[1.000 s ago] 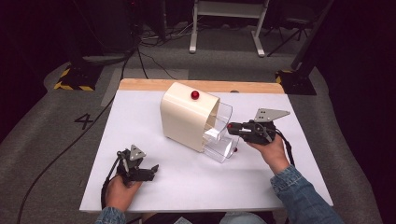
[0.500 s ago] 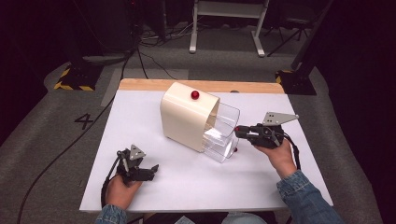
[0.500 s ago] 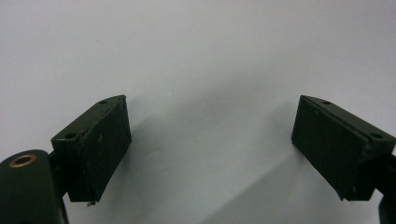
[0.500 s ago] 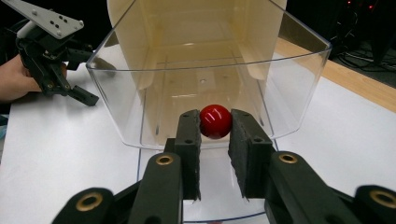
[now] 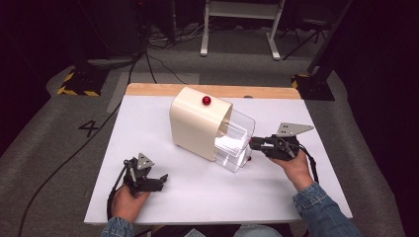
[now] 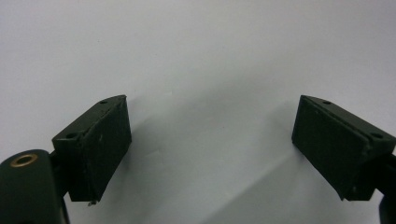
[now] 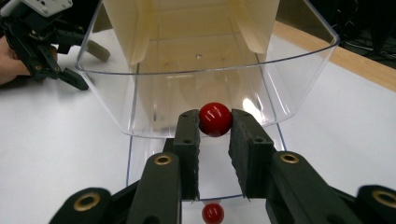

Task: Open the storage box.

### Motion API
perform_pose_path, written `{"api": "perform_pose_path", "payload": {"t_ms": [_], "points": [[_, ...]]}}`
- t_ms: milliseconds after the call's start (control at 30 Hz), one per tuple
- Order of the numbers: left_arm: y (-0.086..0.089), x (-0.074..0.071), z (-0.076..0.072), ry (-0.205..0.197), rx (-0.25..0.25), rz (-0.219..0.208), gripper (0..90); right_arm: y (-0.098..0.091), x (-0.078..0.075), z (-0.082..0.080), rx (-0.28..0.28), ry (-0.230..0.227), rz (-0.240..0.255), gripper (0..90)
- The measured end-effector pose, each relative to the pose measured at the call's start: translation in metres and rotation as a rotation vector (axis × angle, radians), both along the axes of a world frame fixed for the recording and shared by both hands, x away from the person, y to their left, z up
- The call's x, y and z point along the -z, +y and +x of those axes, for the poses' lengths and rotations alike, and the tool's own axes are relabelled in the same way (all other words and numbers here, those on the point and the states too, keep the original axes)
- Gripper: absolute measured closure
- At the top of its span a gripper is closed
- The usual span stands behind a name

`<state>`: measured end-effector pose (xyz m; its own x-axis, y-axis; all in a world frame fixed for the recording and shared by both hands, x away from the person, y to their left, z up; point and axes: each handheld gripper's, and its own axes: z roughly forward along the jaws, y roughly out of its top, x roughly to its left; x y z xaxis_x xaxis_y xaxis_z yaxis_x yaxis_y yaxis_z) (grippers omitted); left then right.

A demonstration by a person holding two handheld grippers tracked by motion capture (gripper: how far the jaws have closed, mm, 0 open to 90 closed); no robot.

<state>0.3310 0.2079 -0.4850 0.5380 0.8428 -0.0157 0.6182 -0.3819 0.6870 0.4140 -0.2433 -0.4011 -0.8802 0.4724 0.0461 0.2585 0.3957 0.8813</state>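
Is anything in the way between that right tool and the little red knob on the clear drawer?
Nothing visible is: the right tool is already shut on the upper drawer's red knob, with no gap between. A second red knob sits below on the lower drawer.

Lower red knob under my right gripper: partly behind the jaws, blurred. Drawer top cut off above.
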Motion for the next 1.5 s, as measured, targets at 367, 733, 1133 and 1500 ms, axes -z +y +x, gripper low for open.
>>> {"api": "perform_pose_path", "payload": {"t_ms": [367,733,1133,1500], "points": [[0.0,0.0,0.0,0.001,0.0,-0.001,12.0,-0.005,0.007,0.0,0.025,0.013,-0.014,57.6],[0.0,0.0,0.0,-0.001,0.0,0.0,12.0,-0.023,-0.005,-0.013,0.041,-0.008,-0.017,50.0],[0.0,0.0,0.0,-0.002,0.005,0.007,12.1,-0.061,-0.015,-0.031,0.098,0.041,-0.047,35.4],[0.0,0.0,-0.001,-0.011,0.002,0.012,12.2,-0.101,0.003,-0.033,0.182,0.091,-0.092,14.8]]}}
